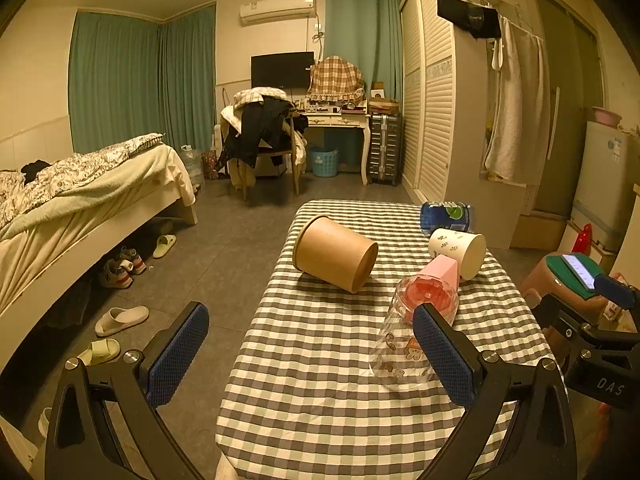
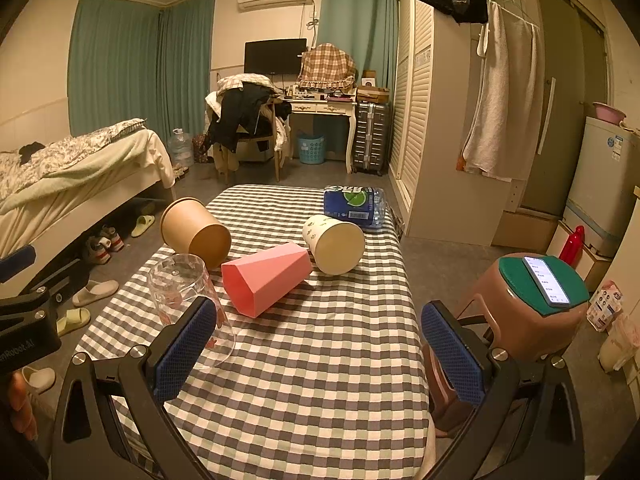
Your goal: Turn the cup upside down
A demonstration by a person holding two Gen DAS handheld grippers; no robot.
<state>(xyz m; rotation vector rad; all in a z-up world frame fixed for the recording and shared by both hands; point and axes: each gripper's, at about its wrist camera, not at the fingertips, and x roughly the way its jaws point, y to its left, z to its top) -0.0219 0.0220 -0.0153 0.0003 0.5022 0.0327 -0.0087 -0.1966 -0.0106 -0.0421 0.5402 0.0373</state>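
Note:
A clear glass cup [image 1: 394, 350] [image 2: 188, 304] with cartoon prints stands upside down, mouth on the checked tablecloth [image 1: 320, 360] [image 2: 320, 340]. A pink faceted cup [image 2: 266, 278] [image 1: 438, 280], a brown paper cup [image 1: 334, 254] [image 2: 196, 232] and a white printed paper cup [image 1: 460, 252] [image 2: 334, 244] lie on their sides. My left gripper [image 1: 312, 348] is open and empty, its right finger just in front of the glass. My right gripper [image 2: 320, 344] is open and empty, its left finger in front of the glass.
A blue pack of water bottles [image 1: 446, 216] [image 2: 354, 202] lies at the table's far right corner. A brown stool [image 2: 532, 304] with a phone on a green pad stands right of the table. A bed [image 1: 80, 208], slippers and shoes are on the left.

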